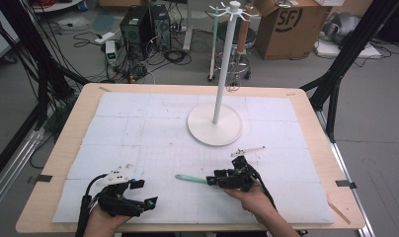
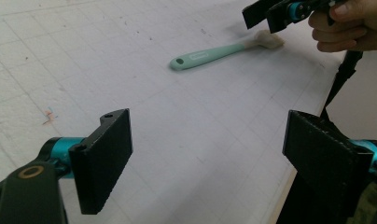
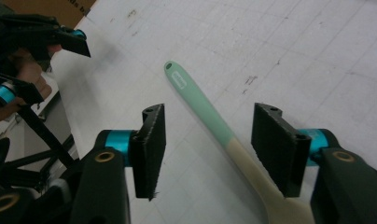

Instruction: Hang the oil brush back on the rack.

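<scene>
A spatula with a mint-green handle and a cream head lies flat on the white gridded mat. My right gripper stands open at its head end. In the right gripper view the jaws straddle the spatula without touching it, the right gripper low over the mat. At the front left my left gripper hangs open and empty. The left gripper view has the left gripper facing the spatula, well short of it.
A white hook stand on a round base rises at the back middle of the mat. A small metal piece lies just beyond my right gripper. A cardboard box, a computer tower and cables sit on the floor behind.
</scene>
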Motion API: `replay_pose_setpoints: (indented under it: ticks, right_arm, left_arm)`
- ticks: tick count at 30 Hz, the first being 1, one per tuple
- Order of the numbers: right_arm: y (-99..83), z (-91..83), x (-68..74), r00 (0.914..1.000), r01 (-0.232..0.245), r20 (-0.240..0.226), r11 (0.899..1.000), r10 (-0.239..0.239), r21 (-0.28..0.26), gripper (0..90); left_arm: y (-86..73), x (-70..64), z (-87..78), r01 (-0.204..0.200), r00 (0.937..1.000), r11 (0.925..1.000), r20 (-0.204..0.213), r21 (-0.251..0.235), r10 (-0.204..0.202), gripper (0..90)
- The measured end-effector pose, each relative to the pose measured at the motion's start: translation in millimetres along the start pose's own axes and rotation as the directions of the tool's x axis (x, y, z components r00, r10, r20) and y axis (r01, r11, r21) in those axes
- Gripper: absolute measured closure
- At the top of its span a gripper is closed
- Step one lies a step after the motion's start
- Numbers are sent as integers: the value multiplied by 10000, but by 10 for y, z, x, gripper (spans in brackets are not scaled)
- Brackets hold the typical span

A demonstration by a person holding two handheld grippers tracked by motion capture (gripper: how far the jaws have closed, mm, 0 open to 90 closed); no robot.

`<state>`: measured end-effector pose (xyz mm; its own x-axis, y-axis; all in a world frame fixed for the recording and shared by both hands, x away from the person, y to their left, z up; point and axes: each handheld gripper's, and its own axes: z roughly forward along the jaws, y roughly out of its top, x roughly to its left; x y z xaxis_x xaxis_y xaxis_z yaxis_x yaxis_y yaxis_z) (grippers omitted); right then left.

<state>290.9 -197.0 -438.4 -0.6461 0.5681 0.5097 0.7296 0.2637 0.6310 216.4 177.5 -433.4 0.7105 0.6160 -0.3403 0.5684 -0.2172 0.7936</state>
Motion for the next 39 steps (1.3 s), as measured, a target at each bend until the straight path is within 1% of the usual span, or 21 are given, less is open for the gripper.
replay_pose_setpoints:
  ticks: [2,3,6,8,9,10,14,16,18,19,20,21,22,23,27,32,33,37,39]
  right_arm:
    - [4,30,-2,10000,73,7,9999,-73,111,472]
    - [7,42,1,10000,21,-44,9998,-20,188,494]
    - [10,73,-7,9999,95,-132,9993,-91,350,526]
    - [11,87,-11,9998,176,-67,9990,-173,412,546]
    - [12,93,-17,9998,209,-35,9988,-208,446,546]
    - [13,99,-20,9999,145,12,9987,-146,498,545]
    - [22,131,-48,9993,315,194,9980,-326,553,547]
    - [18,157,-48,9992,312,215,9967,-329,748,556]
    - [17,173,-37,9986,446,237,9957,-467,807,565]
    - [20,176,-34,9986,482,162,9952,-497,852,591]
    - [16,184,-23,9977,635,170,9938,-653,916,607]
    - [9,191,-4,9954,894,273,9917,-923,920,621]
    - [5,196,11,9937,1076,206,9890,-1102,1013,646]
    - [0,209,19,9921,1228,122,9866,-1248,1071,646]
    - [6,219,37,9893,1420,164,9829,-1449,1177,651]
    - [6,227,36,9821,1752,478,9765,-1823,1251,758]
    - [6,230,28,9810,1798,516,9762,-1871,1209,767]
    - [6,232,30,9794,1878,517,9743,-1954,1242,758]
    - [3,232,39,9795,1898,439,9740,-1965,1236,716]
  left_arm:
    - [-1,-3,-3,-8,10000,10000,2,15,8,165]
    - [-1,-3,-5,-31,10000,10000,4,35,31,164]
    - [-6,-9,-6,-36,10000,10000,3,29,36,165]
    - [-10,-9,-11,-26,10000,10000,-12,37,26,165]
    - [-11,-7,-13,-37,10000,10000,-19,41,38,165]
    - [-14,-8,-15,8,10000,10000,-43,37,-8,165]
    - [-19,-7,-20,11,10000,10000,-41,29,-11,165]
    - [-21,-5,-20,14,10000,10000,-44,31,-14,164]
    - [-23,-5,-23,56,10000,10000,-52,29,-56,165]
    - [-23,-4,-23,57,10000,10000,-50,22,-57,165]
    - [-23,-3,-25,44,10000,10000,-39,26,-44,165]
    - [-24,-3,-26,46,10000,10000,-34,17,-46,165]
    - [-24,-2,-26,46,10000,10000,-38,15,-46,165]
    - [-23,-2,-26,50,10000,10000,-35,25,-50,165]
    - [-22,-6,-19,24,10000,10000,-41,29,-24,165]
    - [-22,-14,-12,-13,10000,10000,-57,63,13,165]
    - [-23,-16,-13,-3,10000,10000,-67,70,3,165]
    - [-26,-14,-16,9,10000,10000,-71,75,-8,165]
    - [-28,-14,-13,14,10000,10000,-87,76,-13,165]
